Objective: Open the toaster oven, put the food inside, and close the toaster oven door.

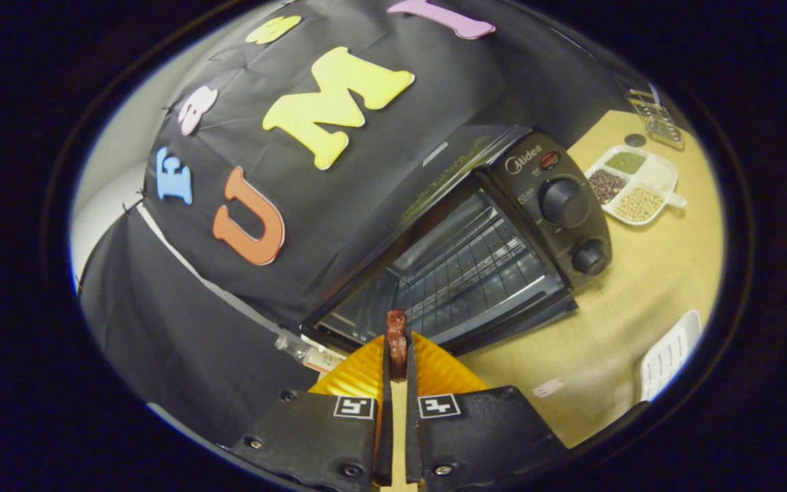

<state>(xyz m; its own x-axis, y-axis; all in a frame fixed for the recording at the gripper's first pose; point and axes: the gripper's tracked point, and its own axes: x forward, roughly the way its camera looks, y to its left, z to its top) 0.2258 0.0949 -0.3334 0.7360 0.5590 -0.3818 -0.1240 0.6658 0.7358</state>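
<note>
While the jaws pinch the food (397, 342), the open toaster oven (462, 260) stands just beyond.

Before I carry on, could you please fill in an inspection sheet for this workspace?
Surface: wooden table.
Job's things: toaster oven, door open, wire rack bare; reddish-brown food piece above the orange plate.
Clutter: divided dish of beans and grains, wire basket, white tray.
Gripper: gripper shut on the food piece, just ahead of the oven opening.
Cables: nothing seen.
Surroundings: black cloth wall.
</note>
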